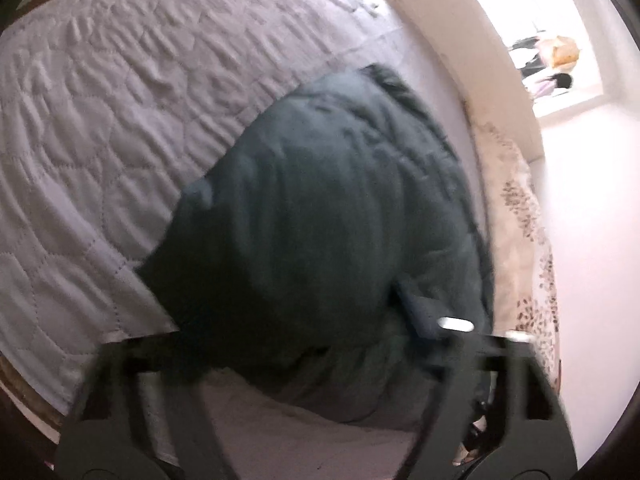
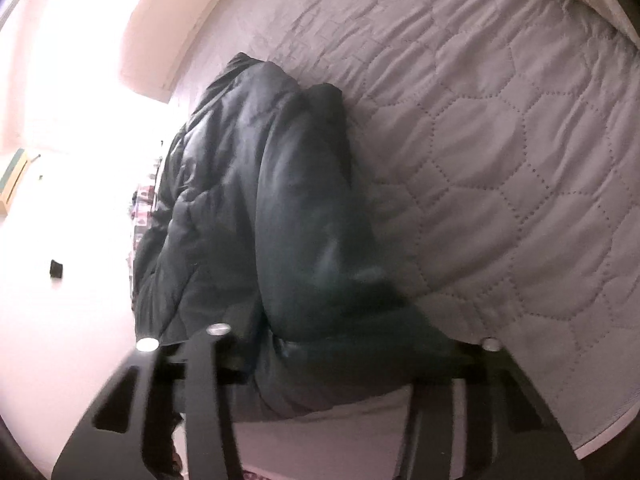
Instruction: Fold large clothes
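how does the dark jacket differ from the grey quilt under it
The jacket is dark green-black and smooth, slightly shiny; the quilt is pale grey and matte. The jacket is bunched in a thick mound; the quilt lies spread flat across the bed. Both are padded with stitched quilting lines.

Grey quilted bedspread [image 1: 100, 128] with hexagon stitching, a floral-print sheet [image 1: 524, 264] along its edge, pale headboard [image 1: 472, 52] behind.

One dark jacket [image 2: 280, 200] – one quilted bedspread [image 2: 500, 140] – two claws.
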Available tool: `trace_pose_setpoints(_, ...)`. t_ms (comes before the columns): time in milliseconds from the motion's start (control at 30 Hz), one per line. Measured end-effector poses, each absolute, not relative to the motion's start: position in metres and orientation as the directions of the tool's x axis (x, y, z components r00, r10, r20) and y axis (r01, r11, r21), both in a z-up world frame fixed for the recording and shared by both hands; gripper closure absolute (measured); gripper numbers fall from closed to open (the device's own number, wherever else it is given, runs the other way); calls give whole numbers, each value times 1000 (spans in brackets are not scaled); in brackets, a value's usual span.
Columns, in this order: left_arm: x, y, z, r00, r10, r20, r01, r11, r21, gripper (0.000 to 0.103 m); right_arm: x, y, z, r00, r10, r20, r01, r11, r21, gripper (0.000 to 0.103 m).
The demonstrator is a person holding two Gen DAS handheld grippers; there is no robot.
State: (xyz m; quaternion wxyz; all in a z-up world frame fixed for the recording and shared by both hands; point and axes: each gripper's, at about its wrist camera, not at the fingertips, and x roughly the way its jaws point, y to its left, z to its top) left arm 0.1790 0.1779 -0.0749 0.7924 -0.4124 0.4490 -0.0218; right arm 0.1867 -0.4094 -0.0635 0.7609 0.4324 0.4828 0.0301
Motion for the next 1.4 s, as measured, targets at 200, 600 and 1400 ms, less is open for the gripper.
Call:
trace_pose_setpoints(200, 149, 166, -37, 643, -386, -662, -220, 734, -642, 85, 170, -399, -39, 543, 445, -712, 307, 685, 661, 78)
trace_pose_setpoints(600, 63, 179, -57, 578, -391, -716, -253, 749, -613, 84, 98, -393, -44, 472, 415, -778, 275, 768, 578, 65)
trace_pose_setpoints(1400, 48, 167, -56, 557, -319, -767, -326, 765, -556, 33, 65, -321, 36, 544, 312, -779, -67, 942, 330, 76)
